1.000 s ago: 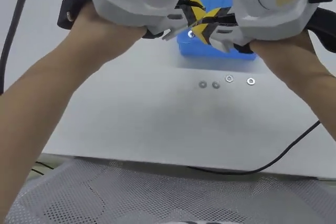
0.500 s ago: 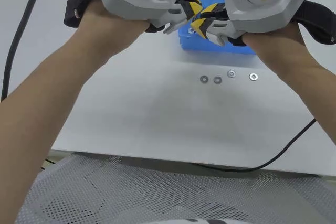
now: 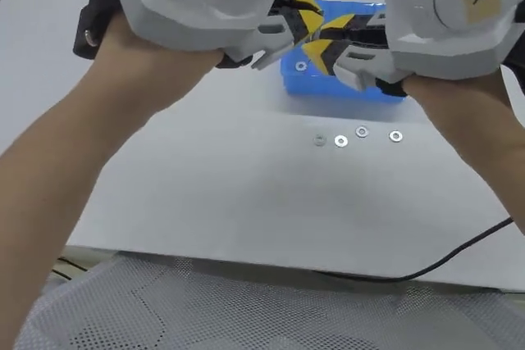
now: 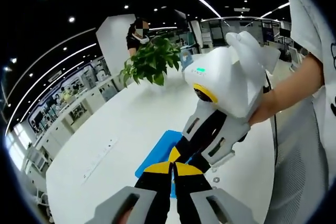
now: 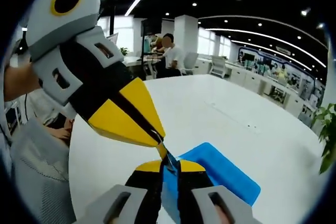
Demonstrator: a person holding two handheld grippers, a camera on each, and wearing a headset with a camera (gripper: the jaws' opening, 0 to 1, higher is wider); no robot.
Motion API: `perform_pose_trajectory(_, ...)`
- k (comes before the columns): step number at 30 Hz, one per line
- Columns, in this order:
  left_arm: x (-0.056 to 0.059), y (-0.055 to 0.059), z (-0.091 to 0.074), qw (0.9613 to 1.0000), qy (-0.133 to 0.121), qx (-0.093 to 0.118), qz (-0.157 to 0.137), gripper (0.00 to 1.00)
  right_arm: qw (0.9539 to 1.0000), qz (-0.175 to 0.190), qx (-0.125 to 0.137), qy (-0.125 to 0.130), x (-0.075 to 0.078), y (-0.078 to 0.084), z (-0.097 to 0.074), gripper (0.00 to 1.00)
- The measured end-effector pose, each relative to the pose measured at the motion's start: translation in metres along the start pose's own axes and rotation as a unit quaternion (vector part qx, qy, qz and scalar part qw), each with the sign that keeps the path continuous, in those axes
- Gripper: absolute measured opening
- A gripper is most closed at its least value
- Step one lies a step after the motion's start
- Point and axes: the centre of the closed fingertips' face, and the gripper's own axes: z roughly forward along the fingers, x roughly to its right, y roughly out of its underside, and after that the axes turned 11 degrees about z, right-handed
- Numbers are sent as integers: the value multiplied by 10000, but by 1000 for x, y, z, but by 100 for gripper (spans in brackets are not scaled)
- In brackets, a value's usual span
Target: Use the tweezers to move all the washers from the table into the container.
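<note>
On white office table, four washers

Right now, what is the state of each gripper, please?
Left gripper: shut on the tweezers, whose thin tip sticks out.
Right gripper: jaws almost together around that tip; grip cannot be told.

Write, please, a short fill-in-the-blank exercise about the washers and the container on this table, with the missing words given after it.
1. On the white table, in front of the container, ____ washers lie in a rough row.
2. The colour of the container is ____.
3. One more washer lies not on the table but inside the ____.

Missing words: four; blue; container
</note>
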Motion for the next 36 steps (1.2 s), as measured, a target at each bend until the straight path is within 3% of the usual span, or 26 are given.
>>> perform_pose_trajectory(5,12,-8,-11,9999,85,22,59,0,9999,93,67,-30,-12,2,-12,9)
perform_pose_trajectory(11,25,-7,-15,9998,175,-23,17,0,9999,90,-4,-76,-24,11,-16,12)
perform_pose_trajectory(16,36,-6,-19,9997,210,-18,-145,0,10000,-16,-21,-64,-35,19,-20,7)
perform_pose_trajectory(24,55,4,-10,9987,389,-100,-321,0,9993,115,-306,-168,-43,44,-17,7)
perform_pose_trajectory(27,62,13,-3,9975,451,-117,-526,0,9986,188,-468,-181,-39,56,-13,7)
perform_pose_trajectory(36,71,26,10,9959,627,-262,-595,0,9966,212,-756,-244,-37,72,-5,7)
